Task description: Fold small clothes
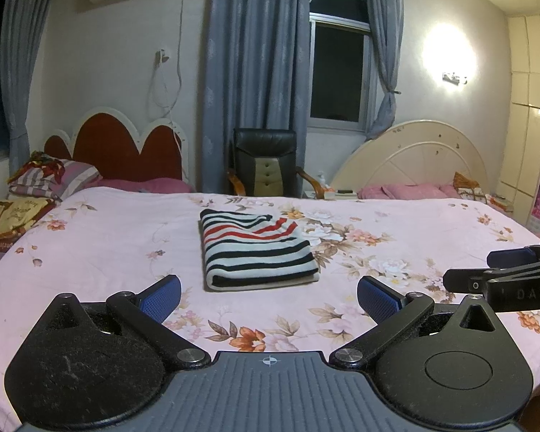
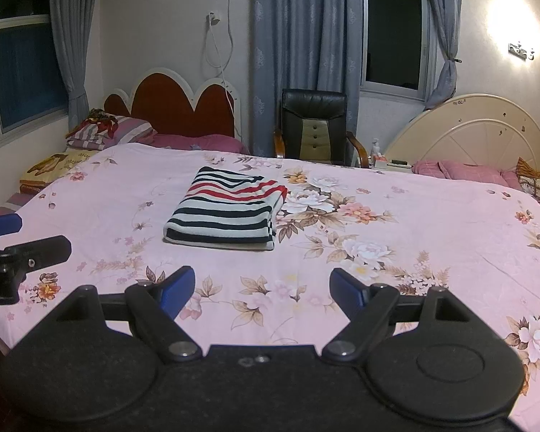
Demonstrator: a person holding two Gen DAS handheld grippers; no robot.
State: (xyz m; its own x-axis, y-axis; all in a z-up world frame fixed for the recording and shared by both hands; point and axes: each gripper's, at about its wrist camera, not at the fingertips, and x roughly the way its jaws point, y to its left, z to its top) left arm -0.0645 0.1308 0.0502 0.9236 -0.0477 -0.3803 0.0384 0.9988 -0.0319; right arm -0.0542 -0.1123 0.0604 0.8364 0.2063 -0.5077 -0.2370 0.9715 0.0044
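A striped garment (image 1: 255, 248), white with black and red bands, lies folded into a neat rectangle on the pink floral bedspread (image 1: 100, 237). In the right wrist view the same folded garment (image 2: 226, 212) rests ahead and slightly left. My left gripper (image 1: 269, 297) hovers short of it, open, with nothing between its blue pads. My right gripper (image 2: 261, 289) is also open and empty, held back from the garment. Each gripper's fingers show at the edge of the other's view: the right one (image 1: 504, 273), the left one (image 2: 14, 248).
Beyond the bed stand a black office chair (image 1: 264, 162), a red scalloped headboard (image 1: 126, 147) with striped pillows (image 1: 50, 180), and a cream round headboard (image 1: 421, 158) with pink pillows. Grey curtains and dark windows line the back wall. A wall lamp glows at the right.
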